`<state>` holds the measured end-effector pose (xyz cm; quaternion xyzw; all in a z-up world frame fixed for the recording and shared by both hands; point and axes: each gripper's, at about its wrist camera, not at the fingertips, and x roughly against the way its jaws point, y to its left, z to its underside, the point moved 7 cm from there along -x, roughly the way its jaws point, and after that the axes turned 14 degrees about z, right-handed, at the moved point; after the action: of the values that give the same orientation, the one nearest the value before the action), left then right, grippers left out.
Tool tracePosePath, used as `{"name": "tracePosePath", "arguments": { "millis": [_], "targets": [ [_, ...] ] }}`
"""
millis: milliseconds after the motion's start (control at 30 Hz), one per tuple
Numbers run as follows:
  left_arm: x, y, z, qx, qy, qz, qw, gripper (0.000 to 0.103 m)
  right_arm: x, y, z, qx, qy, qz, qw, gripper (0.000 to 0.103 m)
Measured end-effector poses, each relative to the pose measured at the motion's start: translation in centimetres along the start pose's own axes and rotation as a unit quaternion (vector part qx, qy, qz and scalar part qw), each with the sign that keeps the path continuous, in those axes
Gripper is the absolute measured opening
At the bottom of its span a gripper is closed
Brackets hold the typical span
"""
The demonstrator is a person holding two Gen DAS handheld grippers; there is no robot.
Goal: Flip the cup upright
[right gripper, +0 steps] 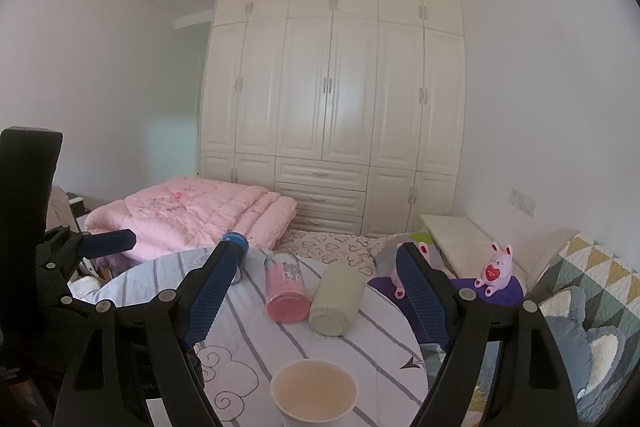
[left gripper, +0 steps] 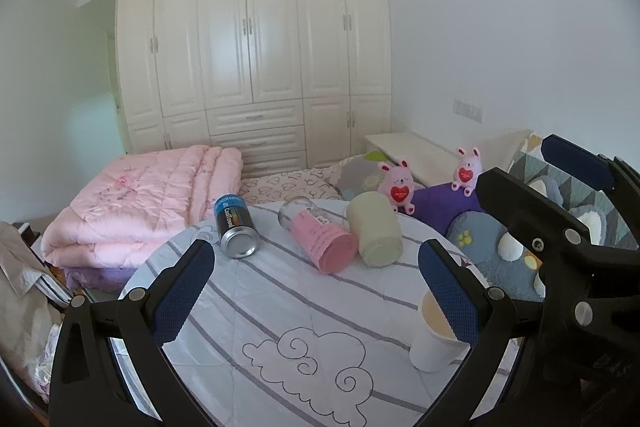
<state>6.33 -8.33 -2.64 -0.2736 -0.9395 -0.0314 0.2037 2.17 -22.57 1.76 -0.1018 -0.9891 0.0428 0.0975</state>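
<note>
A white paper cup [right gripper: 313, 395] was seen standing upright, mouth up, on the round table [left gripper: 280, 307] covered by a striped cloth with a cloud print, at the near edge, at 6 o'clock in the right wrist view. The right gripper [right gripper: 320, 301] was held above it with fingers spread wide and nothing between them. The left gripper [left gripper: 316, 293] was likewise spread and empty, the cup [left gripper: 434, 341] lying just behind its right finger at 4 o'clock. Toward 12 o'clock, three items were lying on their sides: a blue can [left gripper: 236, 231], a pink bottle [left gripper: 320, 239] and a pale green cup [left gripper: 376, 231], the last two touching. A folded pink quilt [left gripper: 140, 207] was located at 10 o'clock.
</note>
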Motion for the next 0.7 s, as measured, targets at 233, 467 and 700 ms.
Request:
{"name": "tracePosePath", "arguments": {
  "millis": [233, 467, 700],
  "targets": [
    [0.12, 0.09, -0.02, -0.002, -0.004, -0.009, 1.0000, 0.103, 0.08, -0.02, -0.12, 0.001, 0.002, -0.001, 1.000, 0.083],
    [0.21, 0.33, -0.15, -0.001, -0.015, -0.018, 0.9997, 0.103, 0.19, -0.06, -0.34, 0.000, 0.005, -0.003, 1.000, 0.083],
    [0.06, 0.35, 0.01, 0.002, -0.008, -0.017, 0.9998, 0.103, 0.06, -0.12, -0.32, 0.002, 0.009, -0.004, 1.000, 0.083]
  ]
}}
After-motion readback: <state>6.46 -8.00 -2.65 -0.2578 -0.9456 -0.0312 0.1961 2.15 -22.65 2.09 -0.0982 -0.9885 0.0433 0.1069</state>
